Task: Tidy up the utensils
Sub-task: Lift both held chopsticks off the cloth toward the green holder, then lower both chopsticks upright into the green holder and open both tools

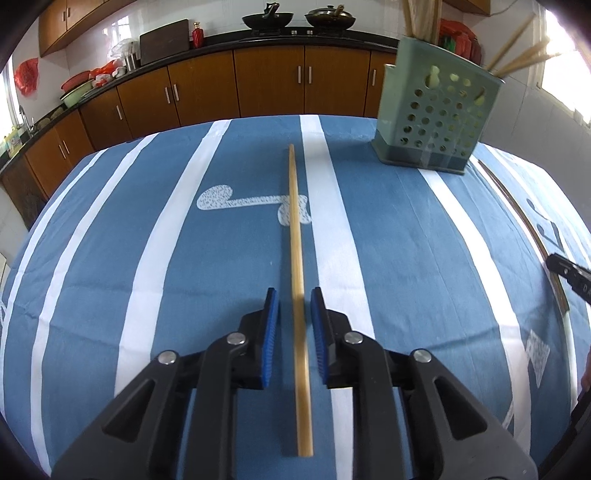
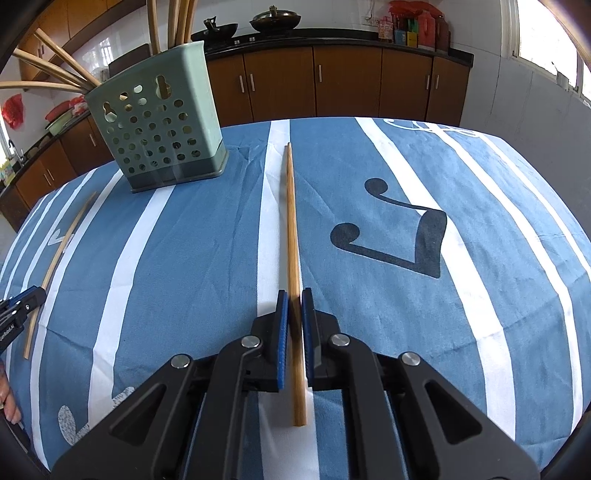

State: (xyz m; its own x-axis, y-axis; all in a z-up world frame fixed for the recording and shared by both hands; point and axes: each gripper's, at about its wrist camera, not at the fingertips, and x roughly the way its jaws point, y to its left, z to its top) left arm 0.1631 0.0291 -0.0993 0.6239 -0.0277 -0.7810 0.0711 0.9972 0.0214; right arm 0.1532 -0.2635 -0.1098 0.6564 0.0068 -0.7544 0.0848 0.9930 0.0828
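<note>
A pale wooden chopstick [image 1: 297, 258] lies on the blue striped tablecloth [image 1: 110, 258], between the fingers of my left gripper [image 1: 294, 301], which is open around it with a gap on each side. A darker wooden chopstick [image 2: 291, 236] runs between the pads of my right gripper [image 2: 294, 299], which is closed narrowly on it. A green perforated utensil holder [image 1: 436, 114] with several chopsticks in it stands at the far side of the table; it also shows in the right wrist view [image 2: 159, 122].
The left gripper's tip [image 2: 22, 302] shows at the right wrist view's left edge, beside the pale chopstick [image 2: 55, 258]. The right gripper's tip [image 1: 569, 273] shows at the left wrist view's right edge. Brown kitchen cabinets [image 1: 258, 85] and woks [image 1: 267, 18] stand behind the table.
</note>
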